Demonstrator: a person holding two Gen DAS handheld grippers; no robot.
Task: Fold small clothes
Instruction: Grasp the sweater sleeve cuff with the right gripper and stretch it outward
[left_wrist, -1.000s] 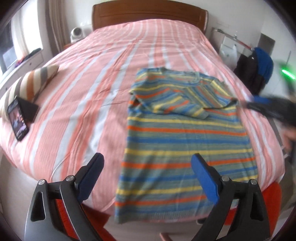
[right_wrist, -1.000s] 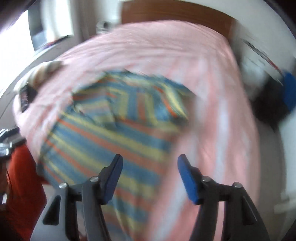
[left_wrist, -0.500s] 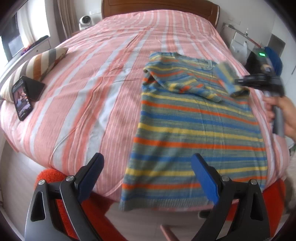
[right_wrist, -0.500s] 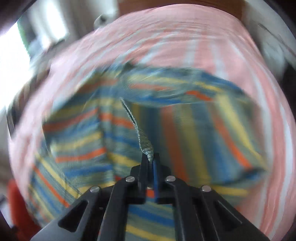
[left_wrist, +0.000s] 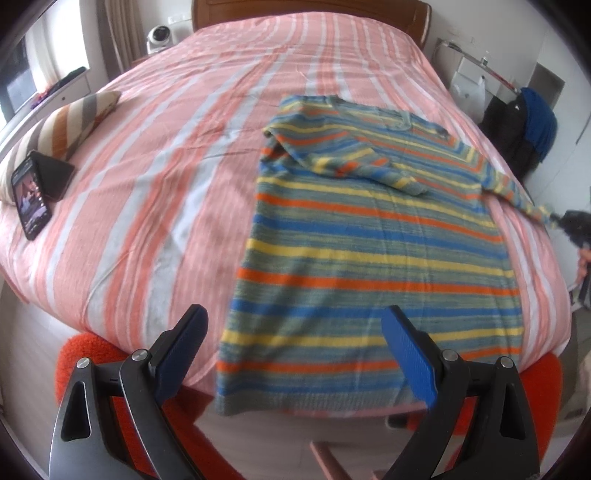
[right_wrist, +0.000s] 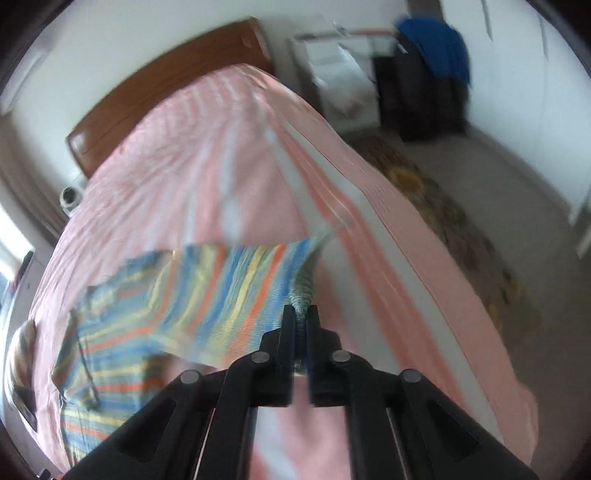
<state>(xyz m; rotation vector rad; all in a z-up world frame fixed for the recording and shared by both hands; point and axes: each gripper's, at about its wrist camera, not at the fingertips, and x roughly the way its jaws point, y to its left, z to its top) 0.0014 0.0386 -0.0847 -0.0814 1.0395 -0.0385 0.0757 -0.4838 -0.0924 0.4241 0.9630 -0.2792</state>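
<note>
A striped sweater (left_wrist: 373, 251) in blue, yellow, orange and grey lies flat on the pink striped bed (left_wrist: 177, 155), hem at the near edge. Its left sleeve is folded across the chest. Its right sleeve (left_wrist: 513, 188) is stretched out to the right, its cuff held in my right gripper (right_wrist: 301, 314), which is shut on it; that gripper shows at the right edge of the left wrist view (left_wrist: 570, 225). The sweater body shows blurred in the right wrist view (right_wrist: 177, 306). My left gripper (left_wrist: 295, 343) is open and empty, just above the sweater's hem.
A phone (left_wrist: 31, 201) and a striped cushion (left_wrist: 62, 129) lie at the bed's left edge. An orange fuzzy seat (left_wrist: 92, 354) sits below the bed's near edge. Dark and blue clothes (left_wrist: 532, 125) hang to the right. A wooden headboard (left_wrist: 306, 11) stands at the far end.
My right gripper has closed on the right sleeve's cuff and pulled the sleeve outward to the right, off the sweater's chest. My left gripper has stayed open above the hem.
</note>
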